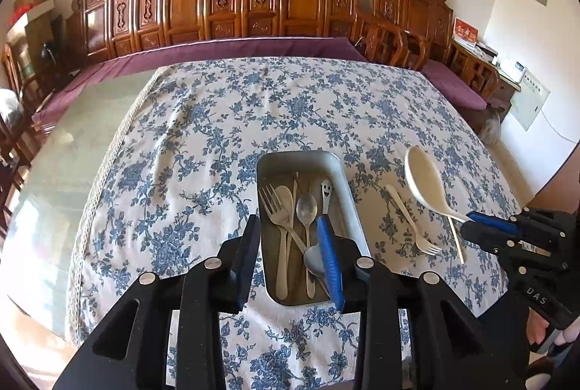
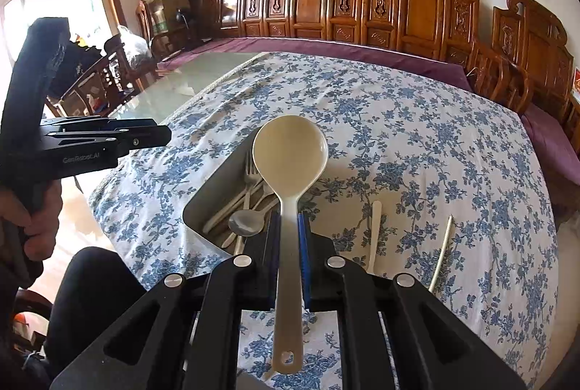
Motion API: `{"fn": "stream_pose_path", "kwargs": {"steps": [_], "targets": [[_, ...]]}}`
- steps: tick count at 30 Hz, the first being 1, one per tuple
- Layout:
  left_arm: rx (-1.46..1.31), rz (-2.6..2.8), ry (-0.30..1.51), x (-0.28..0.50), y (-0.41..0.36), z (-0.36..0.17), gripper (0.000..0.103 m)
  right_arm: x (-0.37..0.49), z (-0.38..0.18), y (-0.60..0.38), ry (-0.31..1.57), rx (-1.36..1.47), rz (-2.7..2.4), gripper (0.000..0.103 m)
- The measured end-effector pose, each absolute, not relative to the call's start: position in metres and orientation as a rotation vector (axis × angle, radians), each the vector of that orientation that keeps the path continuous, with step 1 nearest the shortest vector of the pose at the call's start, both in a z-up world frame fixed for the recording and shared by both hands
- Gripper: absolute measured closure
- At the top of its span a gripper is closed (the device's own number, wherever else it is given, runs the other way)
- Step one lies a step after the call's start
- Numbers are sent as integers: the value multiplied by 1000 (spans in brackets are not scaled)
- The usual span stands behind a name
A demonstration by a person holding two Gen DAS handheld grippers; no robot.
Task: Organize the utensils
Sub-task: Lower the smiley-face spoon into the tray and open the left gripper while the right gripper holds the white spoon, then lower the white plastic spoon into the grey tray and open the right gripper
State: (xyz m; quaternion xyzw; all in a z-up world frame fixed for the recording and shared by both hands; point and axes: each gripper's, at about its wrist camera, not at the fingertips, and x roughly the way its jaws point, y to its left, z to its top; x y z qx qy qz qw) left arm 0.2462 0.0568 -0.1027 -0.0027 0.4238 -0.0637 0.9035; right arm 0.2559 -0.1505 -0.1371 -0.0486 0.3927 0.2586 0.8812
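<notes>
A metal tray [image 1: 349,198] on the flowered cloth holds a fork [image 1: 275,205], a metal spoon [image 1: 306,205], a smiley-ended piece [image 1: 326,189] and other pale utensils. My left gripper [image 1: 288,221] hangs above the tray's near end, open, with nothing between its pads. My right gripper [image 2: 289,219] is shut on the handle of a large cream ladle [image 2: 290,150], held above the cloth beside the tray [image 2: 221,183]. In the left wrist view the ladle [image 1: 424,179] and right gripper [image 1: 471,219] are on the right. The left gripper [image 2: 159,136] shows at the left of the right wrist view.
A pale plastic fork [image 1: 409,219] and a thin cream stick [image 1: 456,241] lie on the cloth right of the tray. Bare glass tabletop [image 1: 72,154] extends left of the cloth. A carved wooden bench [image 1: 253,2] with a purple cushion runs behind the table.
</notes>
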Motion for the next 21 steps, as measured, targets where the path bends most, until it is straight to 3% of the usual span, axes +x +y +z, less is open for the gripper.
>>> {"fn": "stream_pose_path", "kwargs": {"steps": [7, 12, 15, 18, 21], "targets": [[-2, -112, 885, 260, 65, -112, 39, 284, -163, -126, 865, -81, 581, 92], [-37, -87, 904, 277, 88, -122, 30, 312, -188, -102, 906, -75, 598, 92], [-32, -75, 913, 287, 101, -126, 29, 326, -199, -90, 926, -76, 593, 92], [-22, -59, 916, 296, 114, -130, 18, 340, -212, -76, 951, -77, 586, 92], [-22, -42, 911, 300, 126, -134, 17, 349, -223, -64, 971, -82, 576, 92]]}}
